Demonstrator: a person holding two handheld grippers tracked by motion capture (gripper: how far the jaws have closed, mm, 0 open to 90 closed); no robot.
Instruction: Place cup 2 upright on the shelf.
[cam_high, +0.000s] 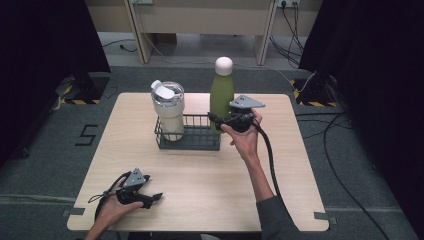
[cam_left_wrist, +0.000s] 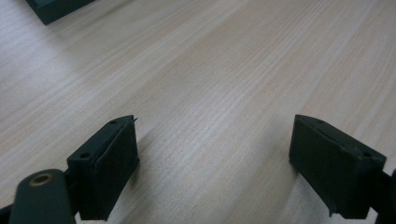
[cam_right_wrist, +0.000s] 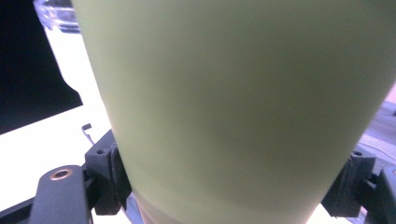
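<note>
Right hand-held gripper (cam_high: 216, 120) clamped on green bottle (cam_high: 221, 95) at the wire basket (cam_high: 192, 142); left hand-held gripper (cam_high: 155, 198) jaws apart, on desk (cam_high: 210, 185)

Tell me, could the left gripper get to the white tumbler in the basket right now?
Probably yes. The left gripper rests open on the table, with bare wood between it and the tumbler, whose upper body stands exposed above the basket.

Bottle (cam_high: 221, 92) between the right gripper (cam_high: 216, 120) jaws — basket (cam_high: 200, 141) just left, tumbler (cam_high: 168, 107) in it
</note>
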